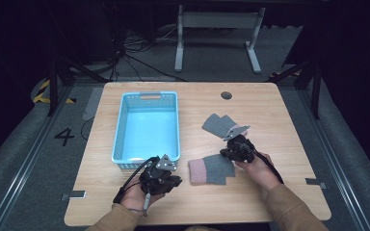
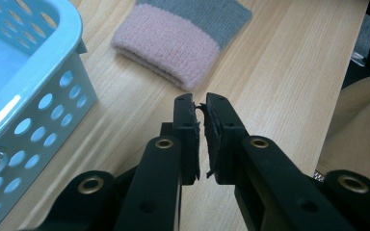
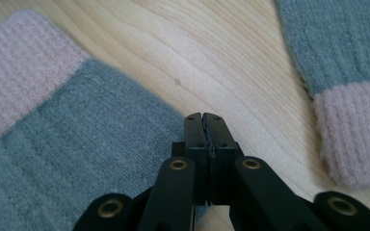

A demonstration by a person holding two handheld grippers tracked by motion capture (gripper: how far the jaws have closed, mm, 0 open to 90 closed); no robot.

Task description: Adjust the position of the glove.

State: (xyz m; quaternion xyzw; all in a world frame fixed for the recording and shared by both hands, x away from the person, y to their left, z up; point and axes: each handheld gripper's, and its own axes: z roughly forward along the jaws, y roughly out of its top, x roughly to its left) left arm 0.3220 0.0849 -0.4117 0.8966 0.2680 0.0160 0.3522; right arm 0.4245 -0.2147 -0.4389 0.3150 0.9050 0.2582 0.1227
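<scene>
Left hand [image 1: 139, 195] enters from 6 o'clock, wrist low, holding the left gripper [image 2: 200, 103] level over bare table [image 1: 250, 202]; its jaws stand slightly parted, nothing between them. The near grey-and-pink sock [image 1: 212, 169] lies flat at its 1 o'clock, just beside the blue basket [image 1: 147, 126]. Right hand [image 1: 260, 169] angles in toward 11 o'clock; the right gripper [image 3: 204, 118] is pressed closed and empty, tips at the sock's edge. The second sock [image 1: 218, 124] lies at 12 o'clock.
</scene>
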